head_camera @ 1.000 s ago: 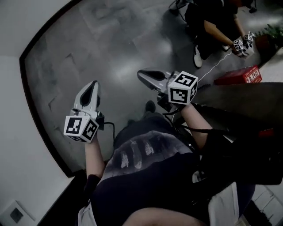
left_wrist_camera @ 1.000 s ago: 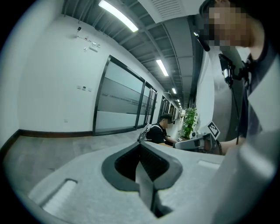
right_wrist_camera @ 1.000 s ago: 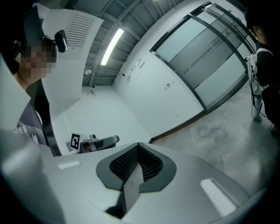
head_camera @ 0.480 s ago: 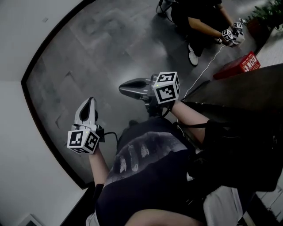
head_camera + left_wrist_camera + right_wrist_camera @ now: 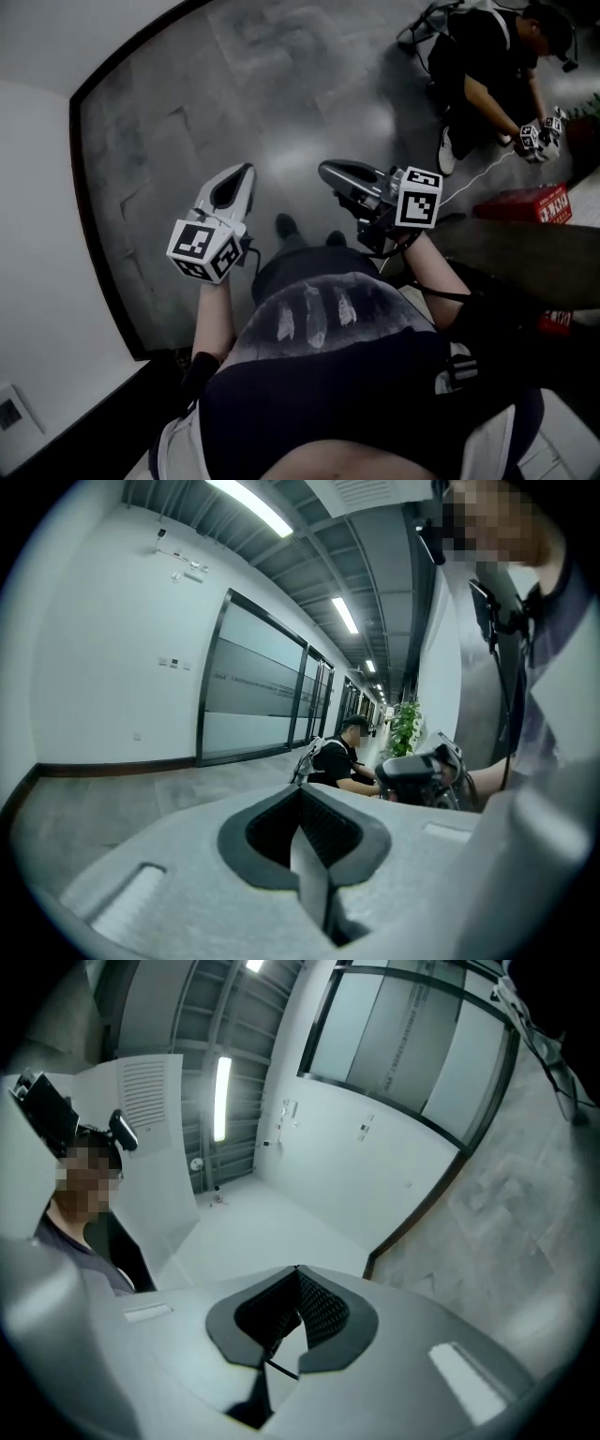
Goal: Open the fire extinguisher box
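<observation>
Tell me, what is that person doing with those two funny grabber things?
A person stands in a hallway and holds a left gripper and a right gripper out in front, above the grey floor. Both grippers are shut and hold nothing. The red box lies off to the right, and nobody is touching it. Another person crouches farther along.

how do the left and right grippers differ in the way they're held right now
In the head view the left gripper points up the picture, away from the person holding it; the right gripper points sideways, toward the left one. The left gripper view looks down a corridor at a crouching person; the right gripper view faces a white wall. Both are shut, holding nothing.
</observation>
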{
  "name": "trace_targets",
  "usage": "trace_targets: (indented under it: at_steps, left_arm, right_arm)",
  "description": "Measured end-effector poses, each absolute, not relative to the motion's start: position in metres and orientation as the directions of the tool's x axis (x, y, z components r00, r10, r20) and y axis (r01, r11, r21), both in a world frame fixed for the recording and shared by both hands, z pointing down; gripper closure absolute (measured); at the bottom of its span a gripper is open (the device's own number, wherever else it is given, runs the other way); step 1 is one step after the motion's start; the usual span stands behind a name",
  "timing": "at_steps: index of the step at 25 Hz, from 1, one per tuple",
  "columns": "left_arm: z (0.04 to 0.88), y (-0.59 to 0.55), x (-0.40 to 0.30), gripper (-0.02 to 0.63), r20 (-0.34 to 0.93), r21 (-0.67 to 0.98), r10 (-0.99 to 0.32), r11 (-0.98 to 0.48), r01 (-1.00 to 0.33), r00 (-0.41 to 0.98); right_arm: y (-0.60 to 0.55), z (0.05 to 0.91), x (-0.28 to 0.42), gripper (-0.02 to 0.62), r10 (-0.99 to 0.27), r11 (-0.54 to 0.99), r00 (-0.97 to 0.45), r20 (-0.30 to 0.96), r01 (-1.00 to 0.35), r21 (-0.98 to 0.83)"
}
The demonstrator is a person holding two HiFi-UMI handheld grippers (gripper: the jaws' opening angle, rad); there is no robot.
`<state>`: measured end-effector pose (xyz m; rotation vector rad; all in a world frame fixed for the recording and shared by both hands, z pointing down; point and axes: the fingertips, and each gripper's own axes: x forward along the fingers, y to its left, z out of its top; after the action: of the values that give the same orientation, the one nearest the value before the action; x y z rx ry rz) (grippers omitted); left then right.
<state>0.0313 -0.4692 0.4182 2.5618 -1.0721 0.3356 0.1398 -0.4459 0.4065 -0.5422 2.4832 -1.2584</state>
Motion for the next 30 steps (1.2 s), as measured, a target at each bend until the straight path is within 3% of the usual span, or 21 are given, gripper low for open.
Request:
trace_targets:
  at_steps: [5,16,21,30]
  left_arm:
    - [0.417,-0.486,0.018,0.604,0.332,0.189,-0.667,-0.645,-0.740,0.667]
    - [0.410,-0.532,-0.064,0.606,0.279,0.188,-0.787,-0.517,-0.835,0.550]
    - [0.411,-0.553,-0.082,0.606,0.264,0.184,-0.764,-0.560,-0.808,0.589]
    - [0.398,-0.554,-0.079,0.606,0.271,0.110,-0.778,-0.560,-0.821,0.567]
  right_arm:
    - [-0.460,0.391,0.128,0.594,-0.453,0.485,-0.866,-0.212,-0.040,-0.874]
    - [-0.502,0.386,0.052,0.594,-0.338,0.601,-0.940,-0.047,-0.177,-0.779]
    - [-0.532,0.384,0.020,0.594,-0.329,0.623,-0.942,-0.061,-0.167,-0.764]
    - [-0.521,0.370,0.028,0.594,-0.268,0.681,-0.951,-0.153,-0.075,-0.728]
